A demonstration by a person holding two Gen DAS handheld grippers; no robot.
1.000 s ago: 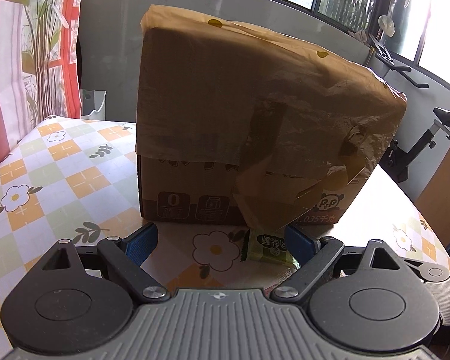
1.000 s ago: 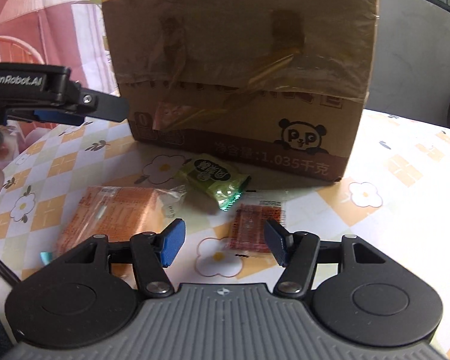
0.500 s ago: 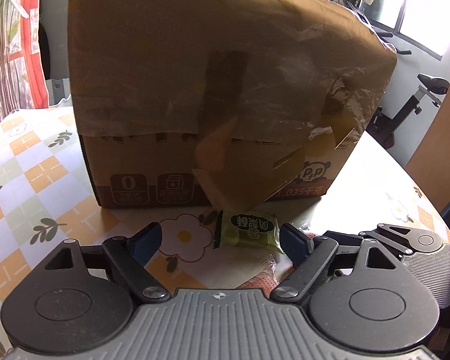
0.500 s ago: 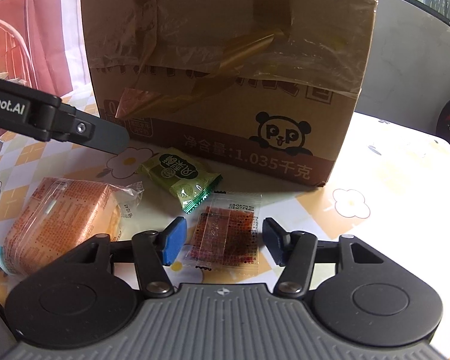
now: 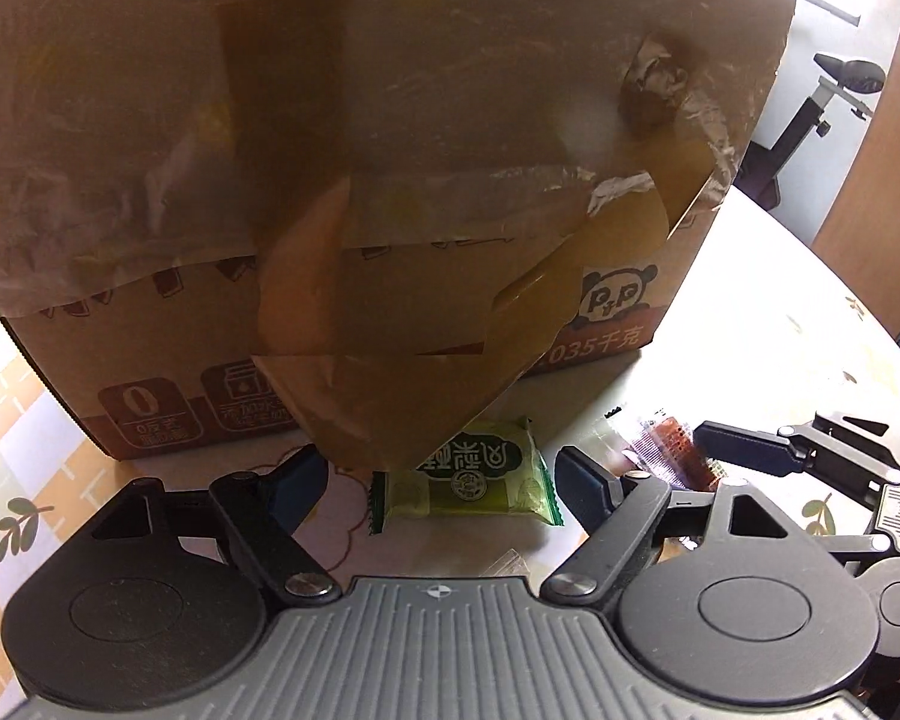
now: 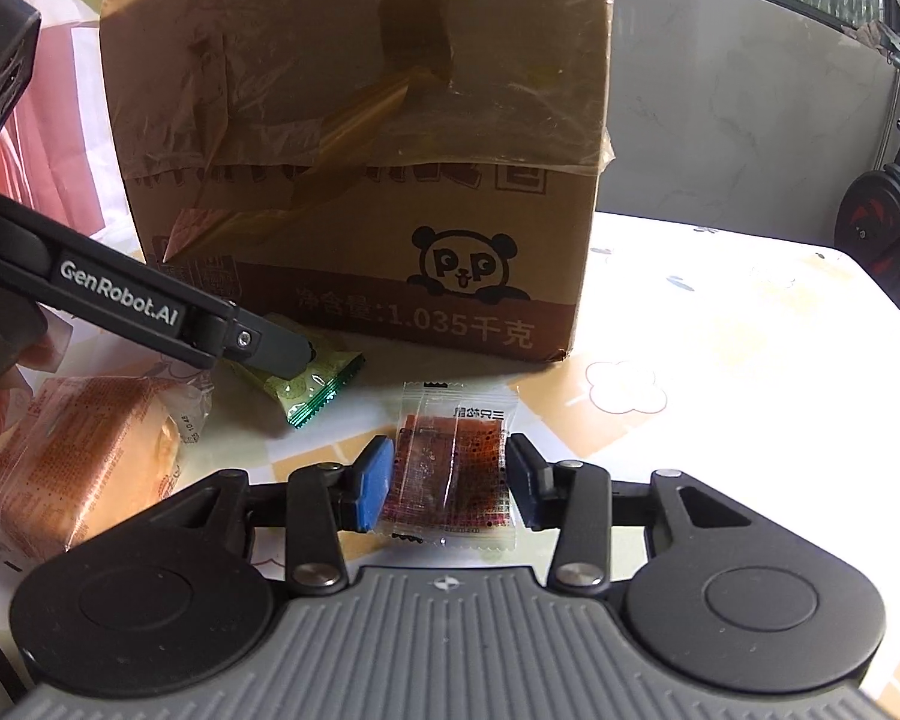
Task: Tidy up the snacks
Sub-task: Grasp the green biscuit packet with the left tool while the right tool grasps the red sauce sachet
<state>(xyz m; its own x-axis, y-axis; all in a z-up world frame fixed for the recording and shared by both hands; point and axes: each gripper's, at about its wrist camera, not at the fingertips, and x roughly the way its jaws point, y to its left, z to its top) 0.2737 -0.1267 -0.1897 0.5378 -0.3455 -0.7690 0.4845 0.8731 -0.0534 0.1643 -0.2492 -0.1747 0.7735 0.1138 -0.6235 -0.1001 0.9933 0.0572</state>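
Two hand-held grippers work at once, each closing on its own snack on the worktop (image 6: 720,360) in front of the box (image 6: 360,138). Left hand-held gripper (image 5: 441,474): jaws closing around the green packet (image 5: 474,474), which lies flat just before the box; gaps show on both sides, so I grip nothing yet. Right hand-held gripper (image 6: 444,480): jaws closing on the red sachet (image 6: 450,468), pads at or almost at its clear side edges; I cannot tell whether they press.

Risks, as I judge them. Both wrappers are thin, slick and flat, so my pads may fold an edge and let it slide out, or skate the snack along the cloth. Loose tape (image 5: 390,372) hanging off the box overlaps the green packet's far end and could catch my left fingers or stick to the wrapper. My grippers sit near each other and could collide on lifting. The wrapped bread (image 6: 84,468) lies near my left side, still unsorted.
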